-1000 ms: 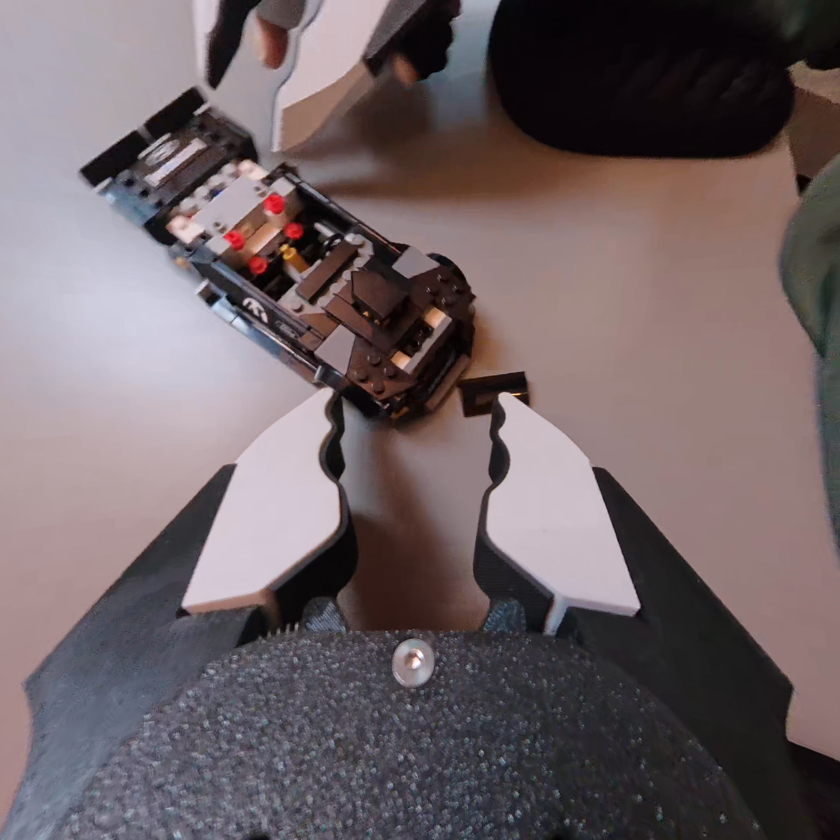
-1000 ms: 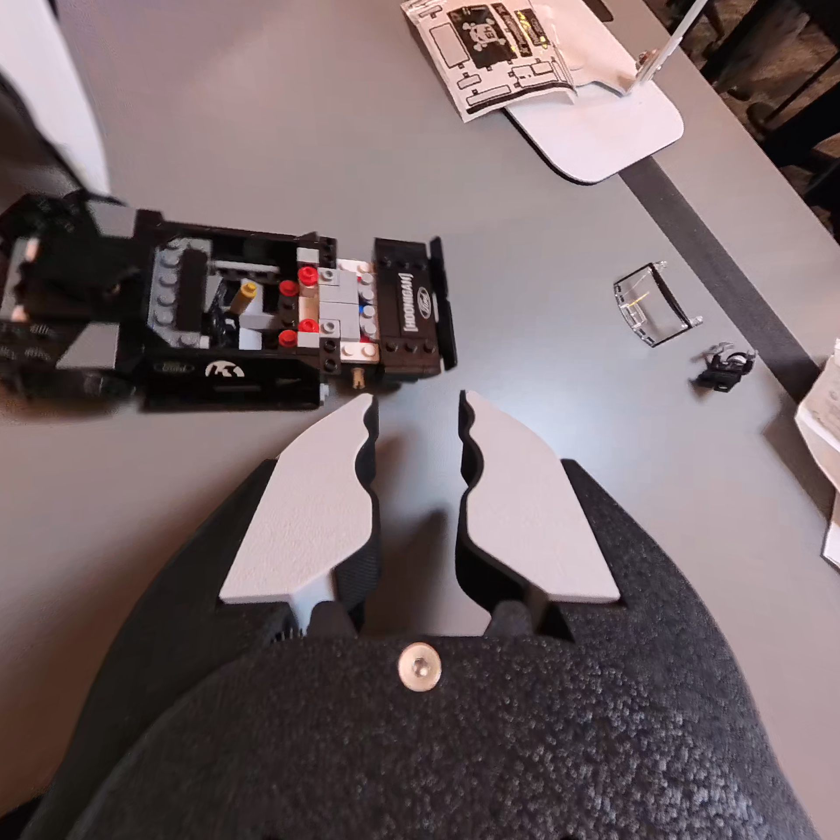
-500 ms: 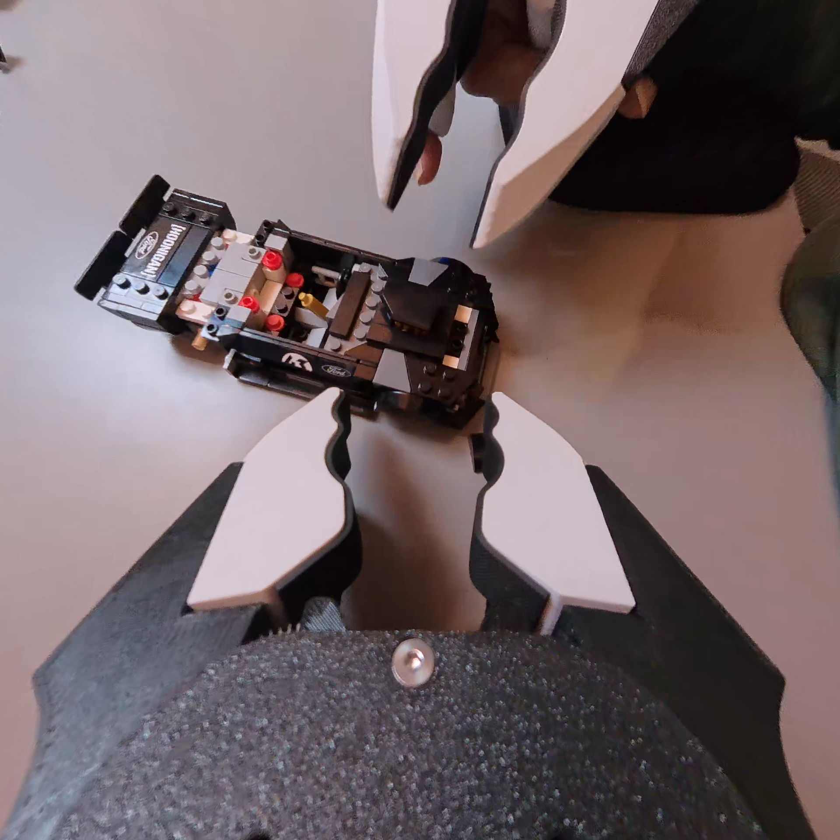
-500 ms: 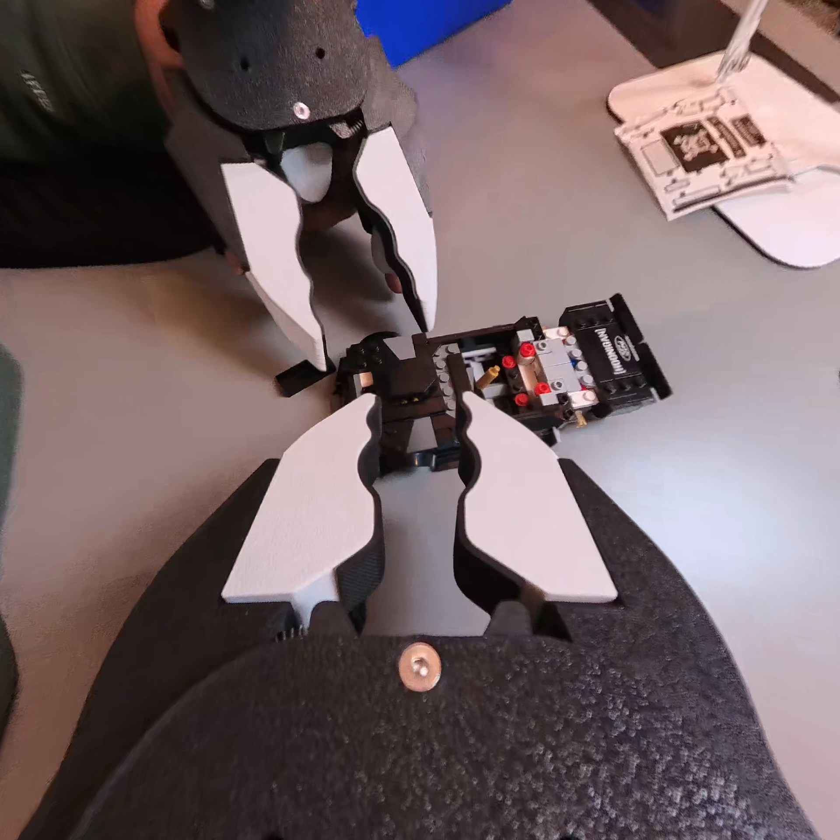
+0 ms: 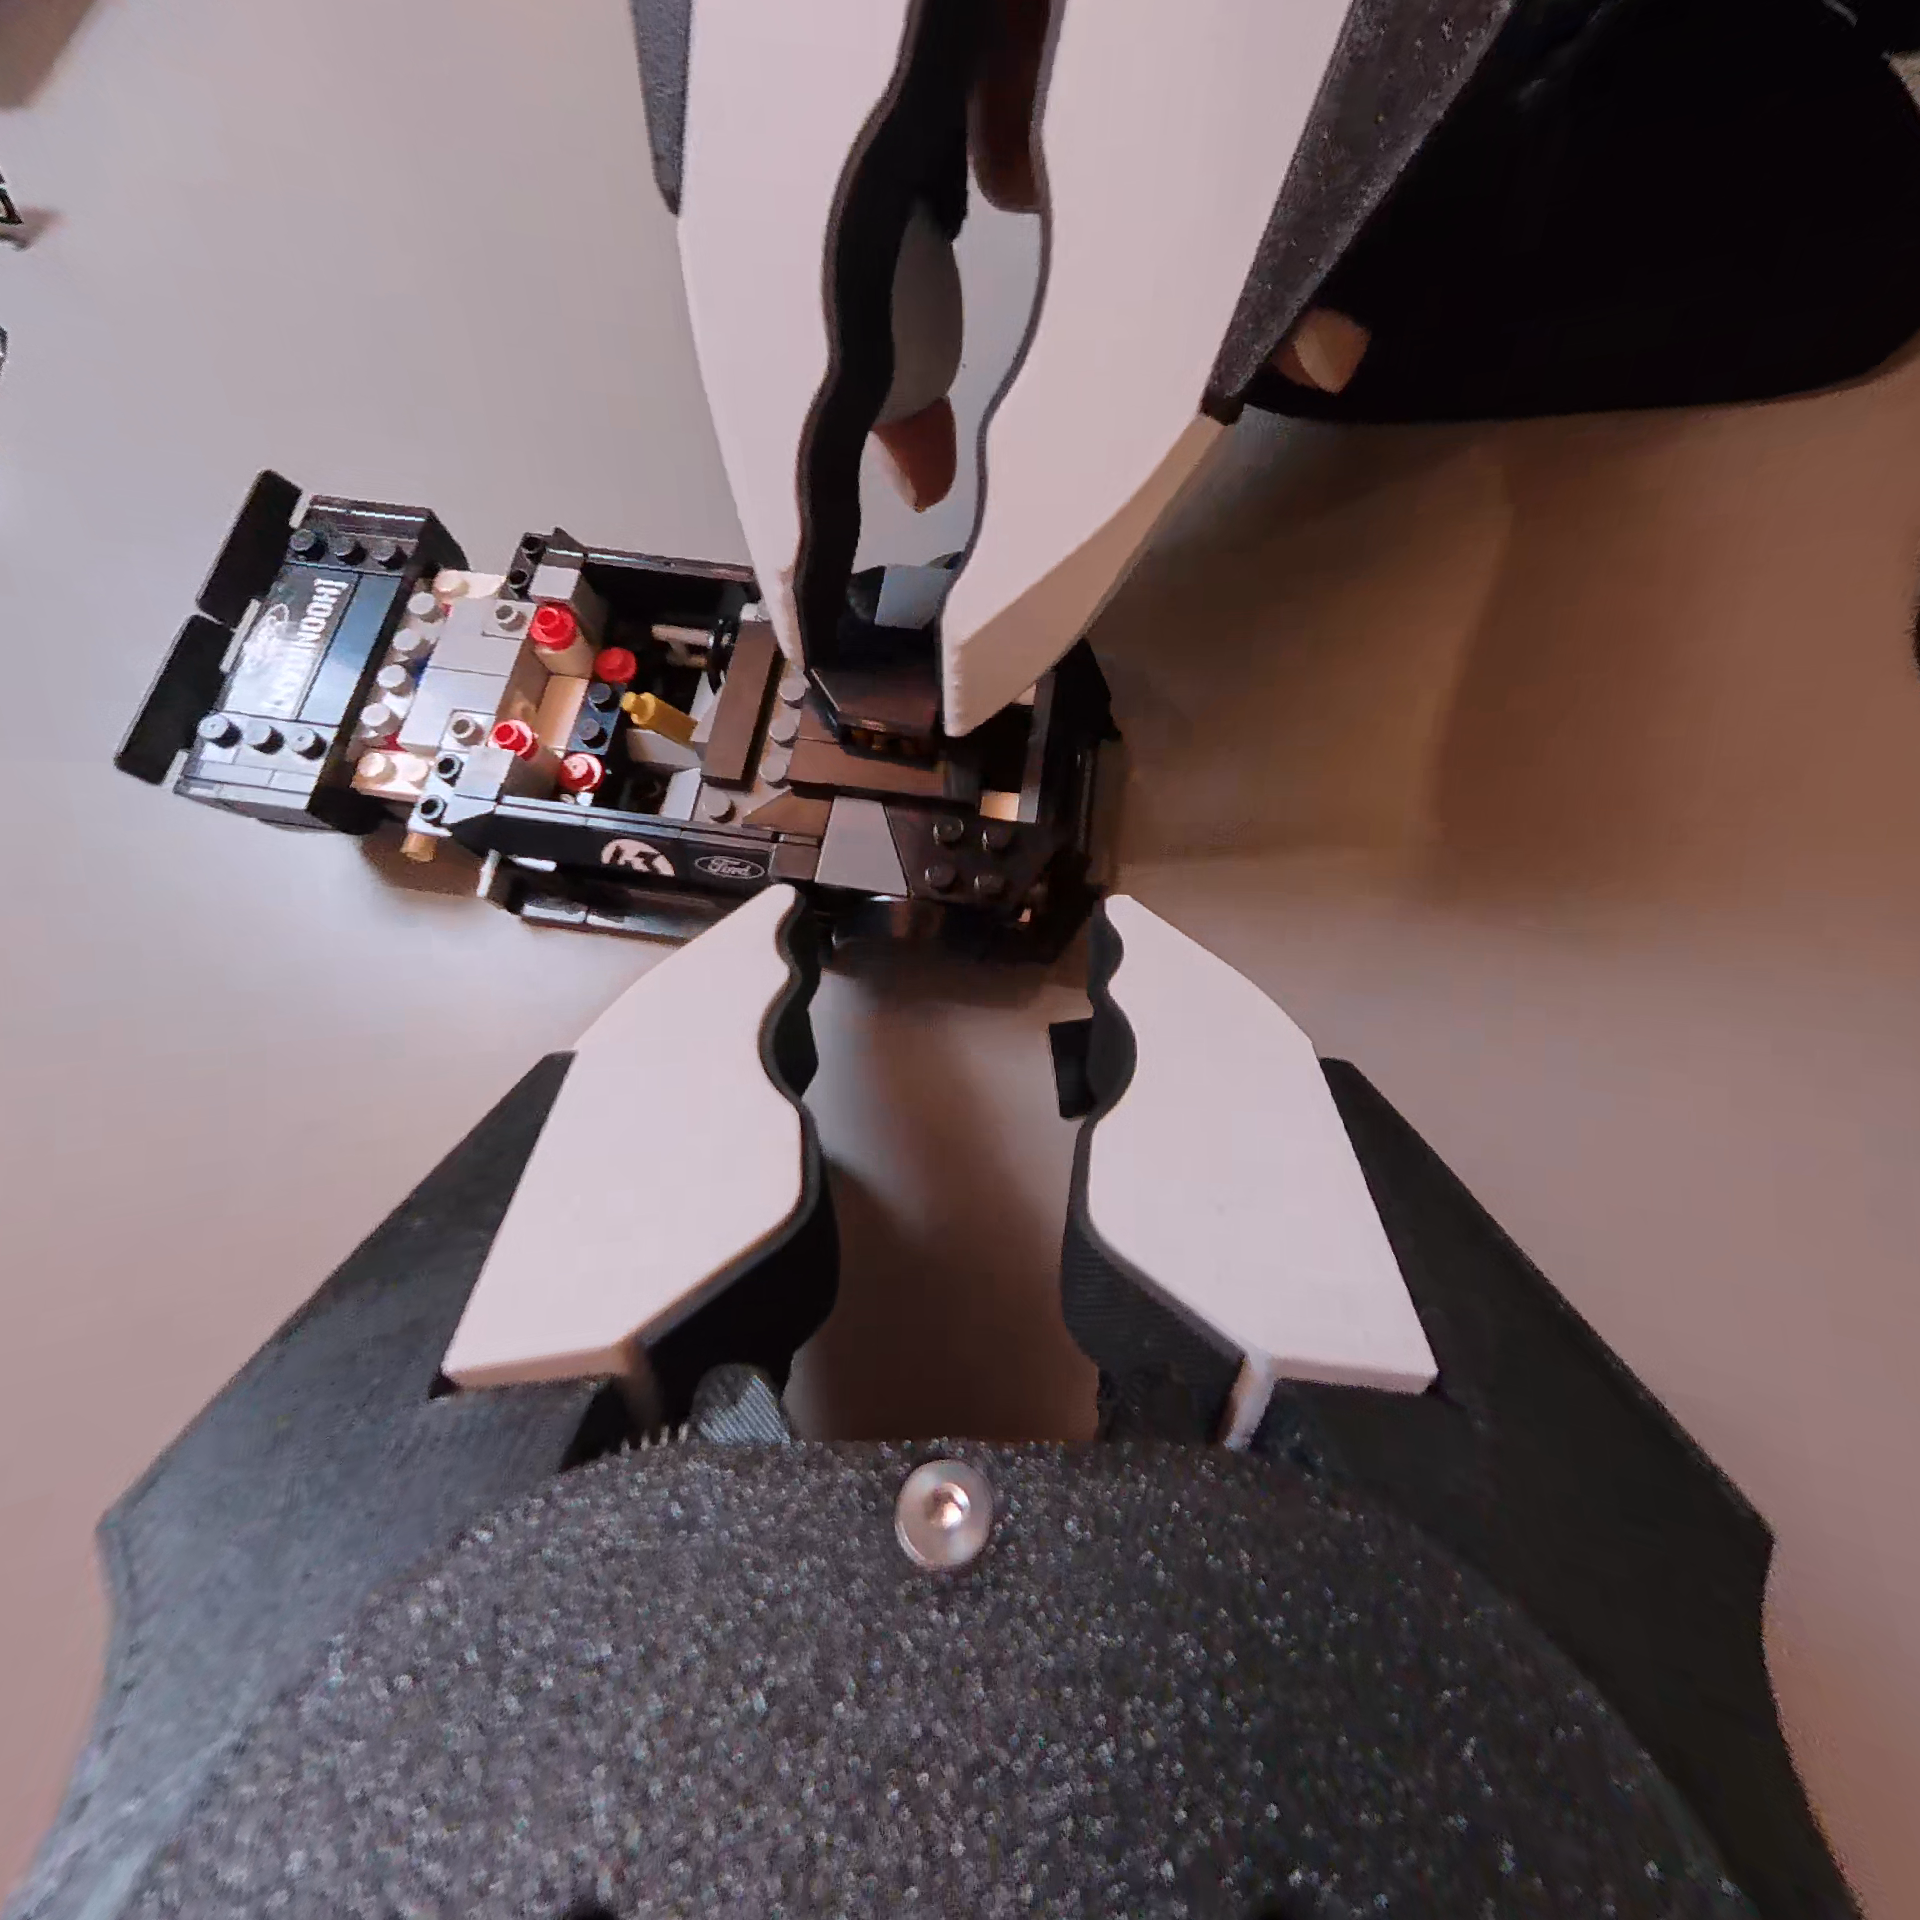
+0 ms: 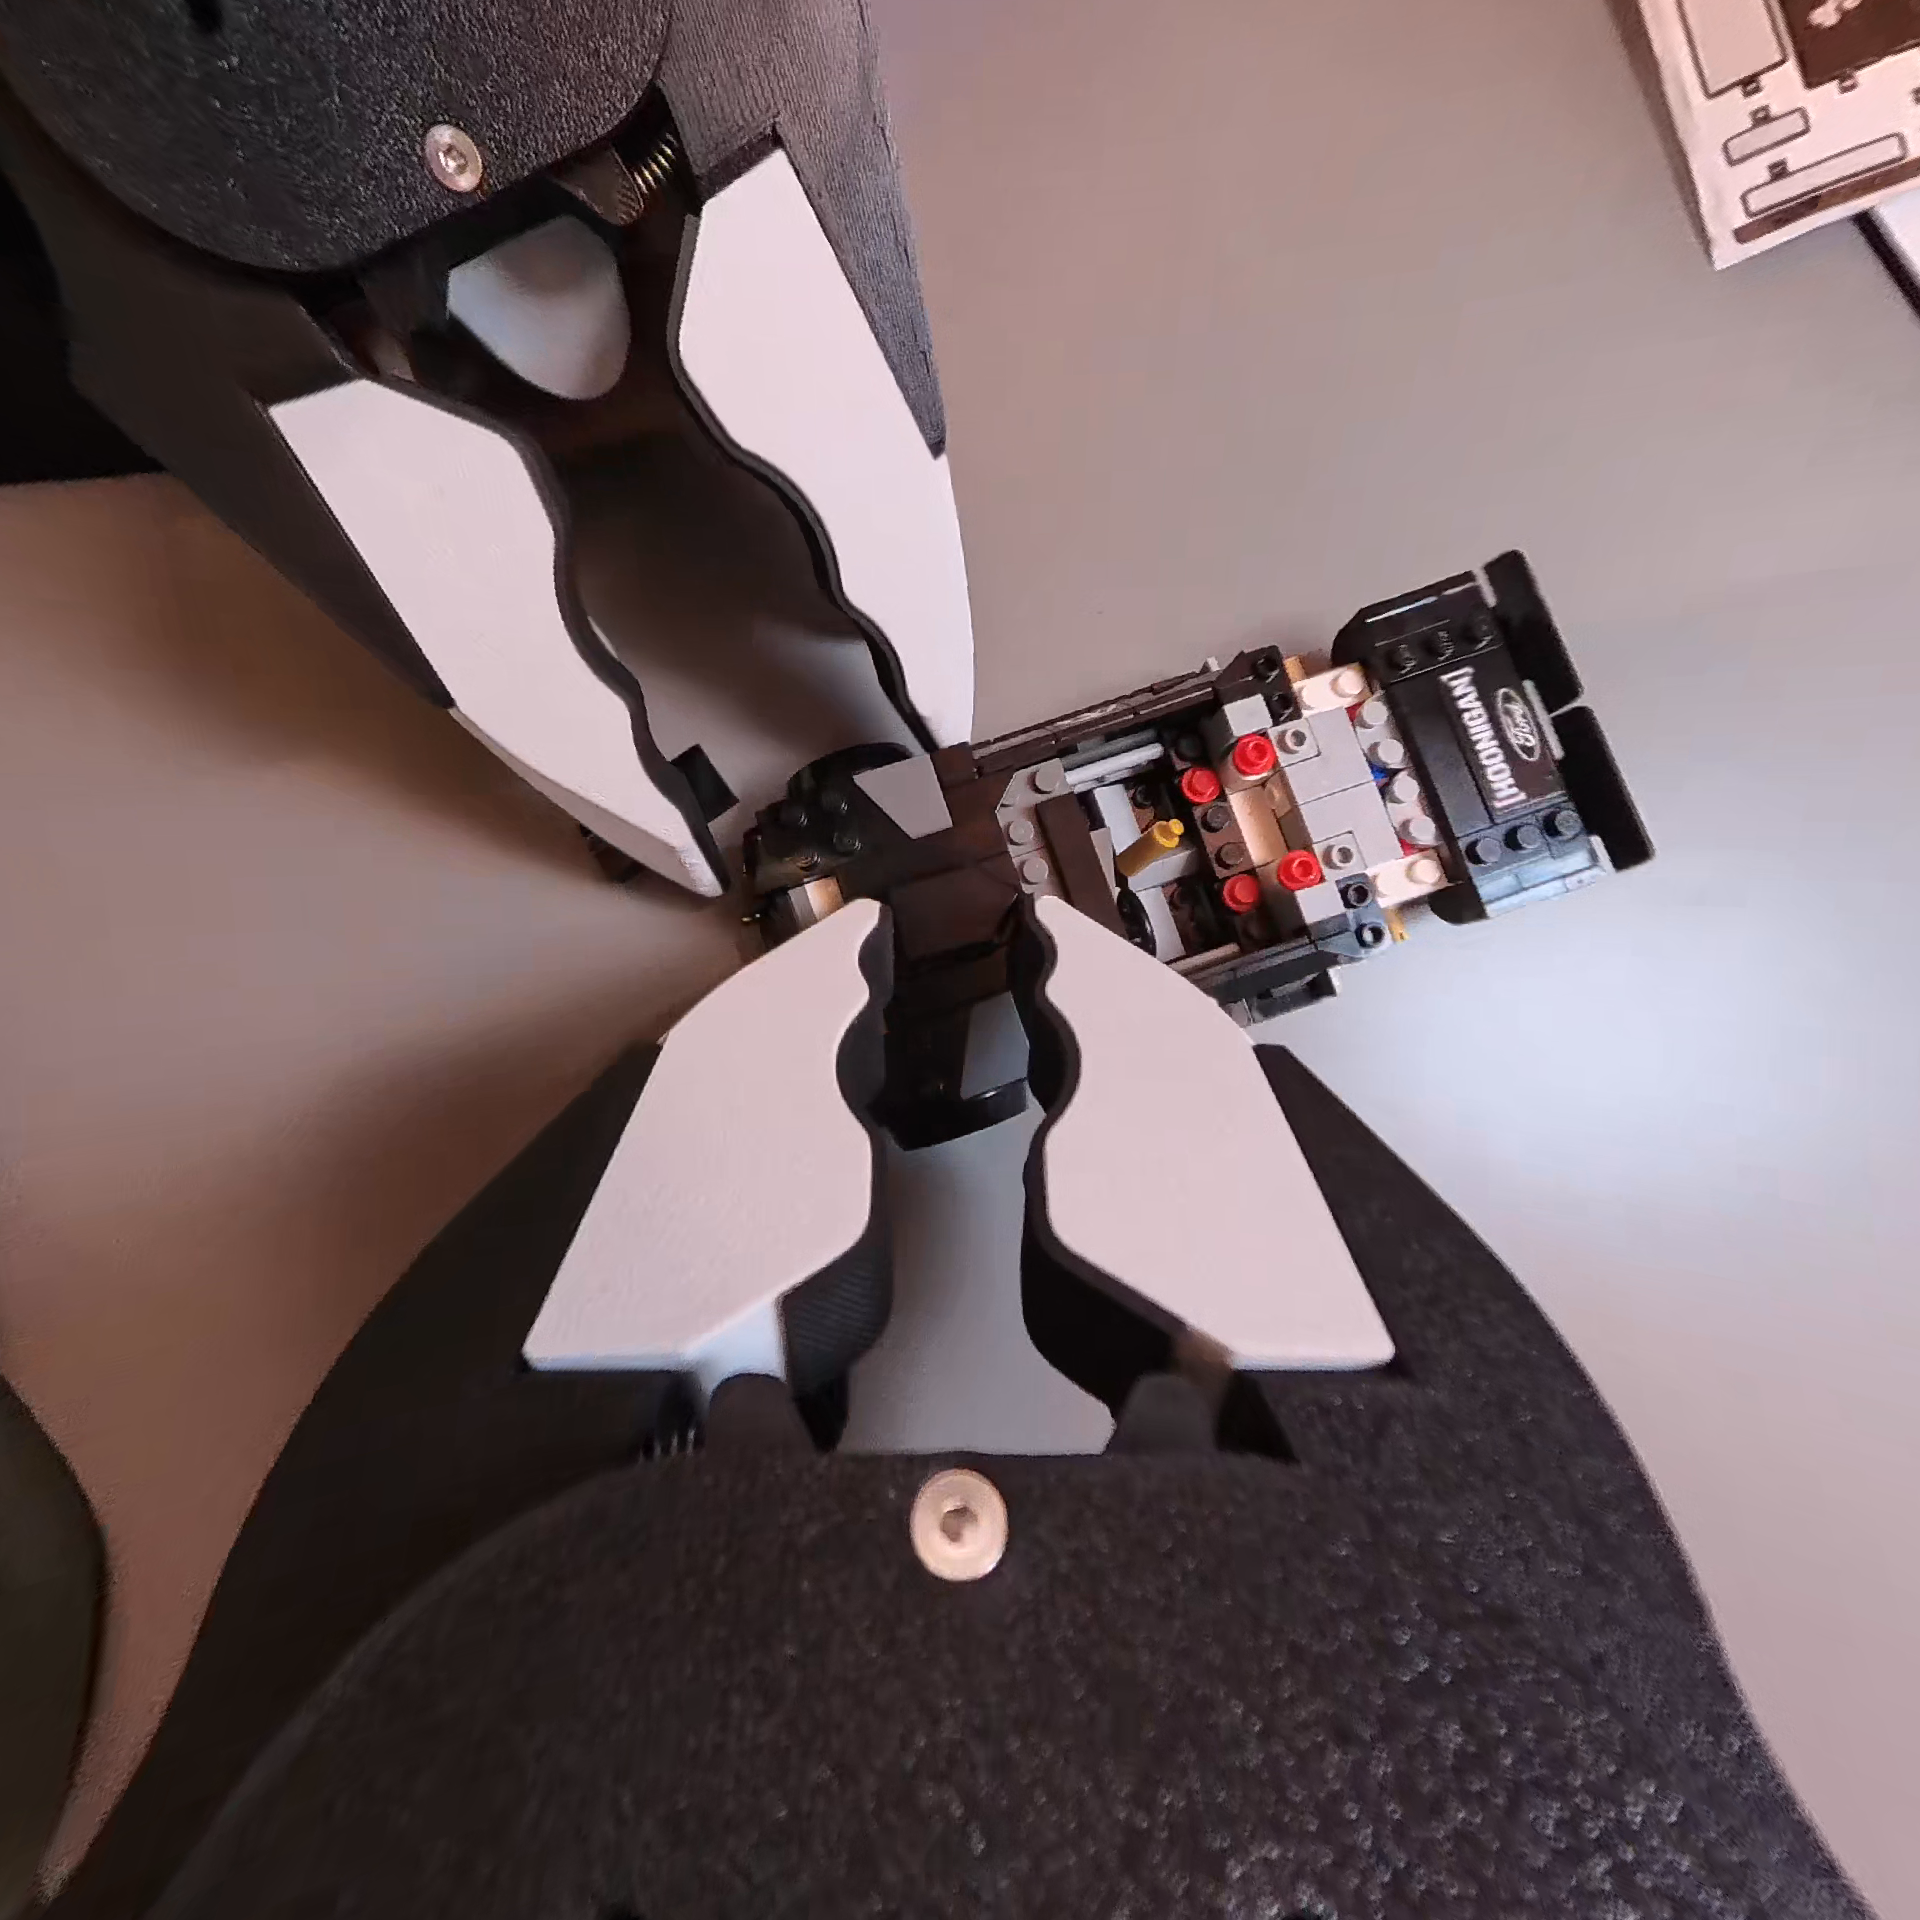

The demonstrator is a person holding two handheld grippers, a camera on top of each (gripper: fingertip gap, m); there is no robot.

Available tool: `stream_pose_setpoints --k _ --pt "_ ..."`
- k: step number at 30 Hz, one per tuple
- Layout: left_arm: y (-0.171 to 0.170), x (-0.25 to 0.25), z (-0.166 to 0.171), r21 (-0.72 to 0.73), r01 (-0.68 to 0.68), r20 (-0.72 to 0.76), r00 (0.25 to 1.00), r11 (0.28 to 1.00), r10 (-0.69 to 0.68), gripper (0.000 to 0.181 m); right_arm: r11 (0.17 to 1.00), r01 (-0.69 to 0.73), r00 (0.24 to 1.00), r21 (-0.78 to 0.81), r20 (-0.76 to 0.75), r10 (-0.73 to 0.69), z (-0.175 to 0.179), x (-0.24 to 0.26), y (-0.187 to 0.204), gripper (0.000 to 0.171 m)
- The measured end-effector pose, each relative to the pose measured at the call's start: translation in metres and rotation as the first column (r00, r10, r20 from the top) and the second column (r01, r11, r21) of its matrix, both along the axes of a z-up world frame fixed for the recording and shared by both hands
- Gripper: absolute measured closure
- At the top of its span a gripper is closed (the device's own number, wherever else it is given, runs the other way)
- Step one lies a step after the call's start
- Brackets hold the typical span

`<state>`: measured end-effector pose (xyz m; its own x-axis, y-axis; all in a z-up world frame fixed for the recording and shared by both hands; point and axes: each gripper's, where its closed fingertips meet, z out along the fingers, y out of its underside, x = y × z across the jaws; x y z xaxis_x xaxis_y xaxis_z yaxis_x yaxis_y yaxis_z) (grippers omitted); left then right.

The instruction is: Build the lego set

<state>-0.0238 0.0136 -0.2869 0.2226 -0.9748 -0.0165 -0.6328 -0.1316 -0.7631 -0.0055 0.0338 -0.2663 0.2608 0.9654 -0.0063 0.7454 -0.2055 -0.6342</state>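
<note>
A partly built black lego car (image 5: 582, 748) (image 6: 1351, 821) lies on the grey table, with red studs and a grey middle. My left gripper (image 5: 945, 912) is open at table level, its tips on either side of the car's front end, and it also shows in the right wrist view (image 6: 831, 800). My right gripper (image 6: 958, 914) comes in from the opposite side and is closed on the car's black hood section (image 5: 883, 712); it also shows in the left wrist view (image 5: 875, 696). A small loose black piece (image 5: 1070, 1060) lies by my left gripper's right finger.
A printed paper sheet (image 6: 1818, 114) lies at the far right of the table. A person's fingers (image 5: 925, 436) and a dark sleeve (image 5: 1662, 208) sit behind the right gripper. Bare table surface (image 5: 364, 312) lies left of the car. Only a small space, under 4 cm, lies between the two pairs of fingers.
The right gripper has moved down onto the car's front and narrowed around the hood. The left gripper has moved closer to the car's front end. The car has turned slightly.
</note>
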Motion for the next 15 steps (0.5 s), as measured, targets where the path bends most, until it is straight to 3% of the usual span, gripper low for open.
stream_pose_setpoints --k 15 --pt "0.0025 0.001 -0.0014 0.002 -0.008 0.0 1.0 1.0 0.008 0.134 0.989 -0.147 0.988 -0.028 0.042 0.148 -0.0006 0.0011 0.0003 0.149"
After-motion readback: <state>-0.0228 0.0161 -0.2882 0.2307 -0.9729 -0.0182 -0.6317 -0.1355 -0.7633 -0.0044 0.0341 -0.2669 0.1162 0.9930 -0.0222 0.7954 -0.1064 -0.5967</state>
